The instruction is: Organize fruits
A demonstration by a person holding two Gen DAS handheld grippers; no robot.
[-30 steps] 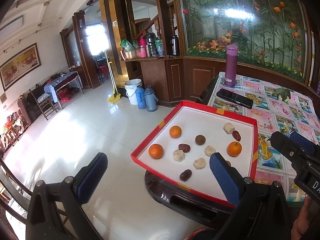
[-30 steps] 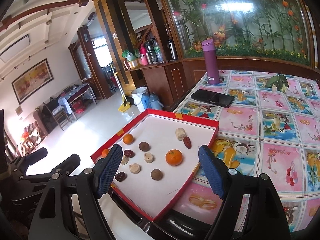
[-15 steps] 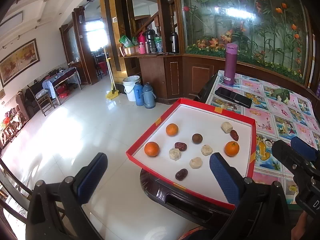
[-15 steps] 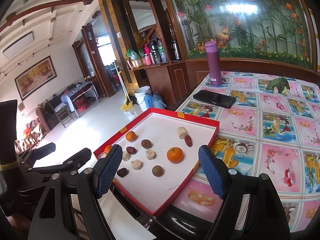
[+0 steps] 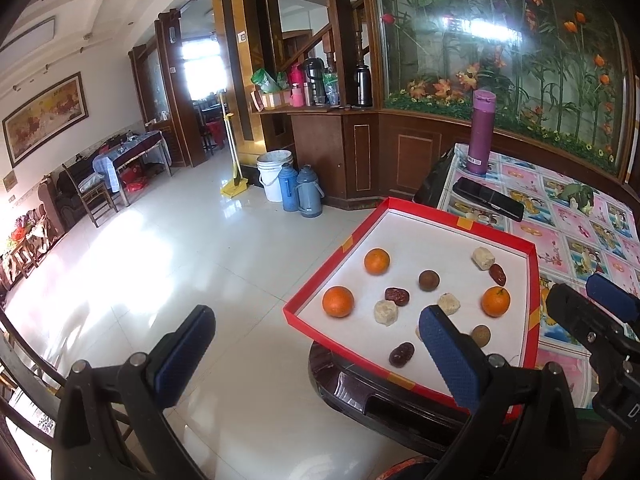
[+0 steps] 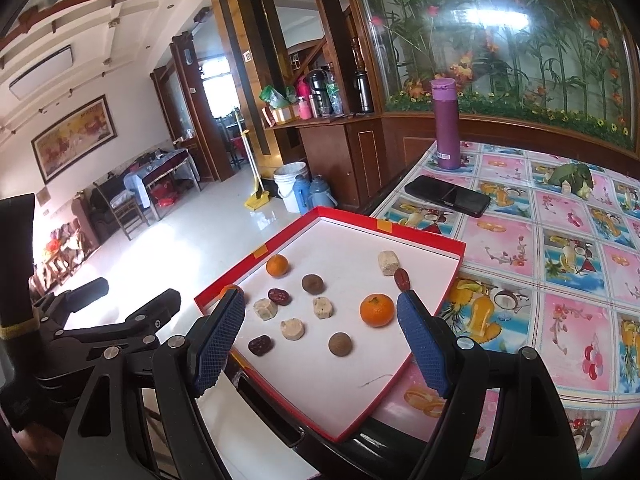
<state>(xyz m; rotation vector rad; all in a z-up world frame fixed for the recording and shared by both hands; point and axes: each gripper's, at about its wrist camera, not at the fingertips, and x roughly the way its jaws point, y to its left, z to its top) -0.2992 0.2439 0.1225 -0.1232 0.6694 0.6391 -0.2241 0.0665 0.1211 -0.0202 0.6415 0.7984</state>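
- Left gripper [image 5: 312, 340]: jaws apart, empty, hovering off the red tray's [image 5: 534, 280] seven o'clock corner.
- Right gripper [image 6: 320, 340]: jaws apart, empty; mandarin [image 6: 376, 310] at one o'clock.

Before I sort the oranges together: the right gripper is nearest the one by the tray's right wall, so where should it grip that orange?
Grip the orange across its widest middle, coming down from above and in front with the open right gripper. It is round, sits alone on the flat white floor of the tray, and has free space on both sides. The red date behind it stays clear.
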